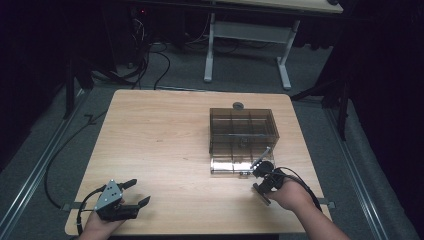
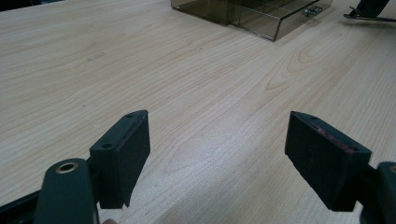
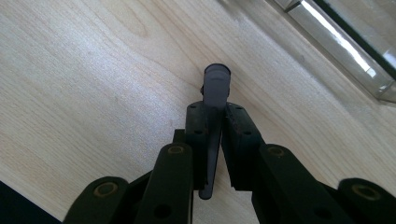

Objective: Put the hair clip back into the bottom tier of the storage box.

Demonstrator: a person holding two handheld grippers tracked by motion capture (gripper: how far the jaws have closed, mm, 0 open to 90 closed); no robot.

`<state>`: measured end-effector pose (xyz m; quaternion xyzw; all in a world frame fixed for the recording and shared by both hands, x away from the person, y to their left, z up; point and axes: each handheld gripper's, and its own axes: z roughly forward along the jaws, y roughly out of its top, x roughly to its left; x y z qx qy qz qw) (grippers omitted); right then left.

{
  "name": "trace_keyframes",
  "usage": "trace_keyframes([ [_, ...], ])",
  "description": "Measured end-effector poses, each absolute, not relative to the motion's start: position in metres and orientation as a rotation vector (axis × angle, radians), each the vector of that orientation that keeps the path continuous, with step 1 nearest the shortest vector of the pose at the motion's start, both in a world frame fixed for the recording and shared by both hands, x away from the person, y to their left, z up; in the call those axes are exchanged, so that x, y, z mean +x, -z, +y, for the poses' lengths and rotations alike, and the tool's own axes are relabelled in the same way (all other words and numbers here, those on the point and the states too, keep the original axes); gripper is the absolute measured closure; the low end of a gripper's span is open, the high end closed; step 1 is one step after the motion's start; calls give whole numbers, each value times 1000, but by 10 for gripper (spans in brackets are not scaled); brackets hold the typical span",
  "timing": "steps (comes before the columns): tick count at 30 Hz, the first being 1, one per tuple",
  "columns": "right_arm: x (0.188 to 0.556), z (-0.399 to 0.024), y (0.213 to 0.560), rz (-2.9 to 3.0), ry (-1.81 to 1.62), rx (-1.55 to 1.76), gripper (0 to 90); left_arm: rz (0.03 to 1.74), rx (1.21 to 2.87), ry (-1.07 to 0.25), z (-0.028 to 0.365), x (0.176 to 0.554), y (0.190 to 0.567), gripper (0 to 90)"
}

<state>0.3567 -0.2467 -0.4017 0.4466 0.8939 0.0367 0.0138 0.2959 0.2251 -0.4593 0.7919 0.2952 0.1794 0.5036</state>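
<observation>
The right gripper view showed the right claw clamped shut on a slim grey rod, its rounded tip poking out past the pads above the bare desk. In the high view that rod slanted up from the claw towards the front edge of the box, a smoky, lidded case split into compartments.

The grip looked narrow, taken on the thin stem only; a nudge against the box wall would probably twist the rod in the pads or let it slip out. The lid seemed closed, so putting the rod inside would be blocked until the clear front latch part was dealt with.

The left claw rested wide open and empty near the desk's front left corner, well apart from the box. A small dark round thing lay just behind the box, out of the way.
</observation>
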Motion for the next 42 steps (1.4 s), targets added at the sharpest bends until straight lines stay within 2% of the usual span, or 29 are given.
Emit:
trace_keyframes([
  [17, 366, -245, 387, 2798, -129, 1355, 809, 707, 1921, -430, 224, 296, 459, 227],
  [18, 370, -247, 386, 2820, -148, 1267, 809, 707, 1921, -430, 224, 296, 459, 227],
  [21, 370, -243, 381, 2795, -121, 1359, 809, 707, 1920, -428, 224, 296, 460, 227],
  [42, 413, -231, 365, 2821, -129, 1269, 809, 706, 1921, -419, 224, 297, 460, 227],
])
